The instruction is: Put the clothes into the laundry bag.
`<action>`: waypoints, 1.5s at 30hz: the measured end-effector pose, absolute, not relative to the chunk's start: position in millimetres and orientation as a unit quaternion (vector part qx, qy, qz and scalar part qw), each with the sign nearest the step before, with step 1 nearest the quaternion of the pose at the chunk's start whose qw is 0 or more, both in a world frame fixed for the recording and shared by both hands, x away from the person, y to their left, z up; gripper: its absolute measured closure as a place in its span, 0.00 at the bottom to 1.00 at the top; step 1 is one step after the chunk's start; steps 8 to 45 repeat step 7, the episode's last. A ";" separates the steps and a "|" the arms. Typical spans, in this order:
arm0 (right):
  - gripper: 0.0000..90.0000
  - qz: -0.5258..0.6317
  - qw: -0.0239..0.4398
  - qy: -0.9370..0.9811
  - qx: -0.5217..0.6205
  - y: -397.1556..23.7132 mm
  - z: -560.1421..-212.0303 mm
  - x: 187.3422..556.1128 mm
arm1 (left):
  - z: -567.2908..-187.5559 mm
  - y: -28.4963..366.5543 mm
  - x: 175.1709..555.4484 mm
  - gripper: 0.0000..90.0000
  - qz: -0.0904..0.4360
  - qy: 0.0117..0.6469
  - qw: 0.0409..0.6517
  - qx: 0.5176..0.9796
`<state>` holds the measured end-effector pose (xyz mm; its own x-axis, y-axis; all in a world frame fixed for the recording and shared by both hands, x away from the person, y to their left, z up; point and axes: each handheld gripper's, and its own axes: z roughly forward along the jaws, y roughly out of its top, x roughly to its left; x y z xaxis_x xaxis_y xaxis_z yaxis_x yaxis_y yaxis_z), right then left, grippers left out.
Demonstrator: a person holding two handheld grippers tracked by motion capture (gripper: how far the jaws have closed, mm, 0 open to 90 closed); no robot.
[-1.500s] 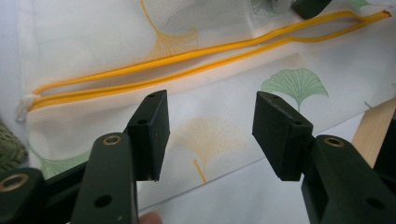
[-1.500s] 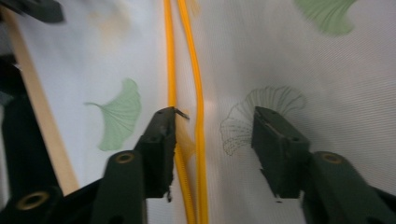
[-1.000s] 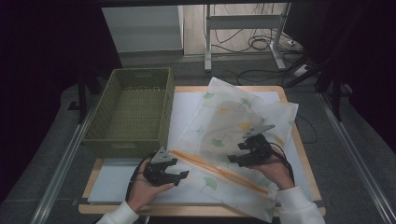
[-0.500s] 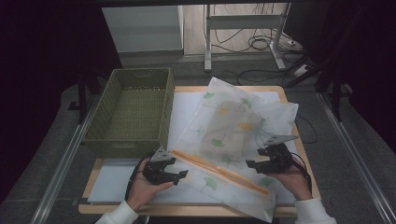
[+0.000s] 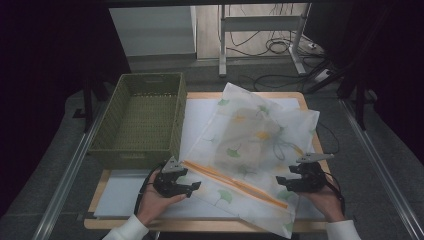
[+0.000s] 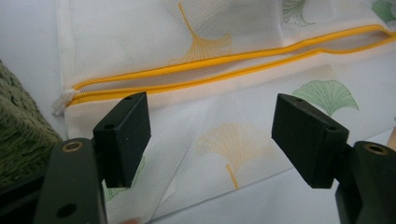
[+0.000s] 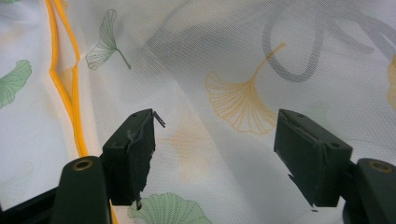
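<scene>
At the near edge of the desk (image 5: 200,224), the left tongs (image 5: 192,187) are sitting in the person's left hand (image 5: 155,202), their jaws spreading wide with nothing pinched between them; the left gripper view is showing both black pads hanging just above the near corner of the mesh laundry bag (image 6: 243,135), with the end of the orange zipper (image 6: 196,77) lying just beyond them. Over at the near right, the right tongs (image 5: 283,182) are resting in the right hand (image 5: 325,202), jaws likewise spreading apart and gripping nothing, pointing in toward the bag's right side; in the right gripper view the pads are hovering over the white mesh printed with green and yellow ginkgo leaves. The bag itself is lying flat across the middle and right of the desk, on a white sheet (image 5: 200,115), its zipper running diagonally from near the left tongs toward the near right and standing partly open. Something pale is showing dimly through the mesh near the bag's middle. Farther back on the left, a green woven basket (image 5: 122,150) is standing just beside the bag's left edge.
</scene>
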<state>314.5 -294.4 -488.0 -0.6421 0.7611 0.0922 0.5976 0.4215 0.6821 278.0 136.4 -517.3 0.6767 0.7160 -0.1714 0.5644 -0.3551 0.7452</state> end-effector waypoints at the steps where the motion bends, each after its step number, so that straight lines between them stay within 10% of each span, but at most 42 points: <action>1: 0.32 0.353 0.116 0.835 0.407 -294.5 -487.7 314.7 | -517.5 136.5 278.0 0.31 0.092 0.392 0.412 0.818; 45: 0.32 0.361 0.119 0.831 0.407 -295.9 -484.9 314.5 | -518.3 136.7 278.4 0.29 0.095 0.391 0.409 0.819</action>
